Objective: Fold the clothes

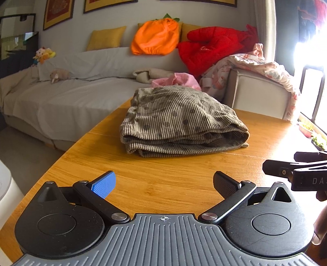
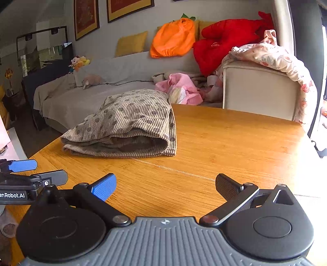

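- Sunlit from the window side, a honey-coloured wooden table (image 1: 167, 184) fills the foreground, with a grey-covered sofa (image 1: 67, 96) behind it.
- On the table lies a folded beige corduroy garment with grey dots (image 1: 179, 120), its layered edge facing the tools.
- Left gripper (image 1: 164, 184) and right gripper (image 2: 166, 186) hang over bare wood, fingers spread wide and empty, well short of the garment.

A home living room: covered sofa (image 1: 61, 96), yellow cushions (image 1: 105, 37), framed pictures (image 1: 58, 12).
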The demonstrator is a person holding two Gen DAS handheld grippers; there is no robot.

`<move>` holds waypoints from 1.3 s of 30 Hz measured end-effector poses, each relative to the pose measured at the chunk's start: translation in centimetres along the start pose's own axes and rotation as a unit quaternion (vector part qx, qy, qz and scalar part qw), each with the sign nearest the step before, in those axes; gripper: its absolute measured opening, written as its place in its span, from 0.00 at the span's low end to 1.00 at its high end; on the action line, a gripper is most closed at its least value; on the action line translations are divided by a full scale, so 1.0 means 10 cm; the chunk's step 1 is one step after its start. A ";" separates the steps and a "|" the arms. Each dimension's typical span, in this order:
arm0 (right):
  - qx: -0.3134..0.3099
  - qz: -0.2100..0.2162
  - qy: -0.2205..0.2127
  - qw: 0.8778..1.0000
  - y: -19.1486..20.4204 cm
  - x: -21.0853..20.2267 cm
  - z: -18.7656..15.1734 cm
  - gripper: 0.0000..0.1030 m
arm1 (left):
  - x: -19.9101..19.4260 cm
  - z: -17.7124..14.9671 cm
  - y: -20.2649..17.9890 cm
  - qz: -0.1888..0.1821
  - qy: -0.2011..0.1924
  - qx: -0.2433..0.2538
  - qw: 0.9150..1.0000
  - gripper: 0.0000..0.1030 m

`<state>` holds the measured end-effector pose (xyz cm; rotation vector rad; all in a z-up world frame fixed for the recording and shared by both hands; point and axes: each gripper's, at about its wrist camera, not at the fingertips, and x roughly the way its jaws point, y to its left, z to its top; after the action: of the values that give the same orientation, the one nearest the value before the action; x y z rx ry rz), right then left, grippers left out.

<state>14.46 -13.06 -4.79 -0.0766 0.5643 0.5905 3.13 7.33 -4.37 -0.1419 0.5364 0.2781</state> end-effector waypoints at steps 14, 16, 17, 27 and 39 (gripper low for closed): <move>0.003 0.001 0.001 1.000 -0.02 0.01 0.01 1.00 | 0.01 0.00 0.00 0.001 0.000 -0.002 1.000 1.00; 0.004 0.002 0.001 1.000 -0.03 0.01 0.00 1.00 | 0.00 0.00 0.00 0.001 0.000 -0.002 1.000 1.00; 0.004 0.002 0.001 1.000 -0.03 0.01 0.00 1.00 | 0.00 0.00 0.01 0.001 0.000 -0.002 1.000 1.00; 0.007 0.002 0.002 1.000 -0.03 0.01 0.00 1.00 | 0.00 -0.01 0.01 0.000 0.001 -0.003 1.000 1.00; 0.009 0.003 0.004 1.000 -0.04 0.01 0.00 1.00 | 0.00 0.00 0.02 -0.001 0.001 -0.004 1.000 1.00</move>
<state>14.76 -13.32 -4.88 -0.0596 0.5783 0.5912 3.11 7.50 -4.37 -0.1507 0.5371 0.2792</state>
